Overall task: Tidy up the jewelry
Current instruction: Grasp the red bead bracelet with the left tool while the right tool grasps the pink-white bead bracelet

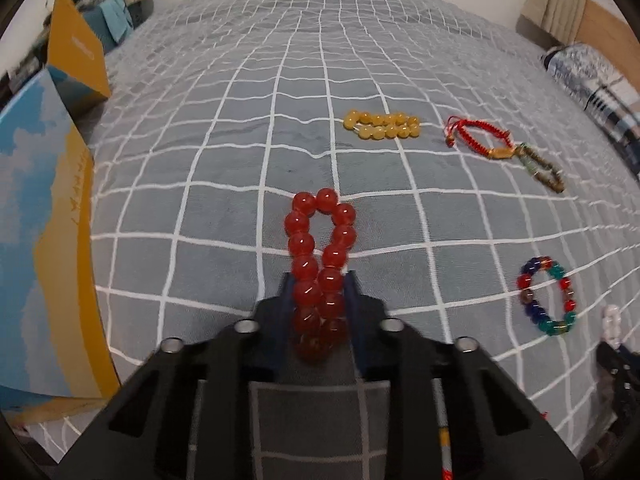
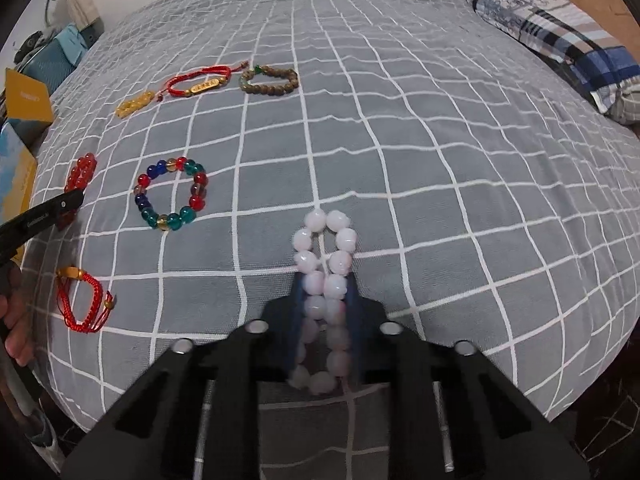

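My left gripper [image 1: 319,280] is shut on a red bead bracelet [image 1: 320,236], squeezed into a long loop above the grey checked bedspread [image 1: 224,208]. My right gripper [image 2: 325,280] is shut on a pale pink bead bracelet [image 2: 325,240], also squeezed long. On the bed lie a multicoloured bead bracelet [image 2: 171,194], a yellow bead bracelet [image 1: 382,124], a red cord bracelet with a gold charm [image 1: 478,138], a brown bead bracelet [image 2: 270,80] and a second red cord bracelet [image 2: 82,306]. The left gripper with the red beads [image 2: 80,174] shows at the left edge of the right wrist view.
An open blue and orange box [image 1: 44,216] with a raised orange lid [image 1: 76,52] stands at the bed's left edge. A plaid pillow [image 2: 560,36] lies at the far right. A hand [image 2: 14,320] shows at the left edge.
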Tool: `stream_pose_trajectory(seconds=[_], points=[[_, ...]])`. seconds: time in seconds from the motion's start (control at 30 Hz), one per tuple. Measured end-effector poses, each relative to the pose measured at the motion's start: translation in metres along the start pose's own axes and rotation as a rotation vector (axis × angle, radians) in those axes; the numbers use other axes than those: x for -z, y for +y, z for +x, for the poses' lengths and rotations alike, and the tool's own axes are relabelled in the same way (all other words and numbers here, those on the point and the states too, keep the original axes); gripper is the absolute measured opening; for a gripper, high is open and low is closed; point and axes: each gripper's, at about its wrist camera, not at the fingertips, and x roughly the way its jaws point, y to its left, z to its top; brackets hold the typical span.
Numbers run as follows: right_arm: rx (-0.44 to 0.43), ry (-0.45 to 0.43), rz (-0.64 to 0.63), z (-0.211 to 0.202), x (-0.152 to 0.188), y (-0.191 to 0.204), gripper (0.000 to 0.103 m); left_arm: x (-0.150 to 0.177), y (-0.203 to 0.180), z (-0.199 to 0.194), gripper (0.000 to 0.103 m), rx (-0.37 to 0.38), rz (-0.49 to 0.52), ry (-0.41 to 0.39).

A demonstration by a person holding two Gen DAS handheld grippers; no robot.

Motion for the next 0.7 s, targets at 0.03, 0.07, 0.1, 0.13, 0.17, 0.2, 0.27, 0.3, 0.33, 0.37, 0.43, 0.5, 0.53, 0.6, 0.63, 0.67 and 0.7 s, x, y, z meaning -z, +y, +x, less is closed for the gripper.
stream_pose_trajectory(seconds=[0.03,0.07,0.1,0.13,0.17,0.2,0.27,0.3,0.33,0.37,0.43,0.5,0.53,0.6,0.63,0.67,0.7], points=[[-0.003,-0.008,0.006,-0.001,0.0,-0.002,0.013,0.0,0.001,-0.003,0.013,0.0,0.001,-0.009],[-0.013,-0.015,0.019,-0.003,0.0,-0.004,0.013,0.001,0.001,-0.007,0.013,0.004,-0.001,-0.019],[-0.018,-0.023,0.025,-0.005,0.0,-0.005,0.013,0.001,0.001,-0.009,0.013,0.009,0.0,-0.024],[-0.021,-0.044,0.028,-0.009,0.0,-0.006,0.013,0.002,0.0,-0.012,0.013,0.016,0.003,-0.027],[-0.022,-0.058,0.029,-0.012,0.0,-0.005,0.013,0.003,0.0,-0.014,0.013,0.024,0.002,-0.031],[-0.023,-0.074,0.027,-0.016,0.0,-0.004,0.013,0.003,-0.002,-0.015,0.013,0.03,0.001,-0.035],[-0.017,-0.092,0.018,-0.02,0.001,-0.003,0.013,0.004,-0.003,-0.02,0.013,0.039,0.004,-0.046],[-0.017,-0.098,0.017,-0.021,0.0,-0.003,0.013,0.005,-0.004,-0.022,0.013,0.042,0.003,-0.054],[-0.014,-0.109,0.012,-0.024,0.0,-0.003,0.013,0.005,-0.004,-0.023,0.013,0.043,0.004,-0.057],[-0.014,-0.115,0.011,-0.025,0.0,-0.002,0.013,0.006,-0.004,-0.024,0.013,0.044,0.003,-0.061],[-0.018,-0.124,0.013,-0.028,0.0,-0.003,0.013,0.005,-0.004,-0.026,0.013,0.05,0.0,-0.065],[-0.019,-0.126,0.016,-0.03,0.001,-0.003,0.013,0.006,-0.004,-0.028,0.013,0.054,0.001,-0.069],[-0.02,-0.123,0.017,-0.03,-0.001,-0.004,0.013,0.007,-0.004,-0.029,0.013,0.055,0.003,-0.07],[-0.02,-0.107,0.015,-0.029,-0.001,-0.005,0.013,0.008,-0.004,-0.03,0.013,0.057,0.004,-0.073],[-0.023,-0.097,0.016,-0.03,0.0,-0.006,0.013,0.009,-0.004,-0.031,0.013,0.056,0.008,-0.074],[-0.027,-0.088,0.015,-0.031,0.0,-0.006,0.013,0.009,-0.004,-0.032,0.013,0.057,0.008,-0.075],[-0.026,-0.085,0.01,-0.033,0.001,-0.006,0.013,0.01,-0.004,-0.032,0.013,0.058,0.007,-0.075]])
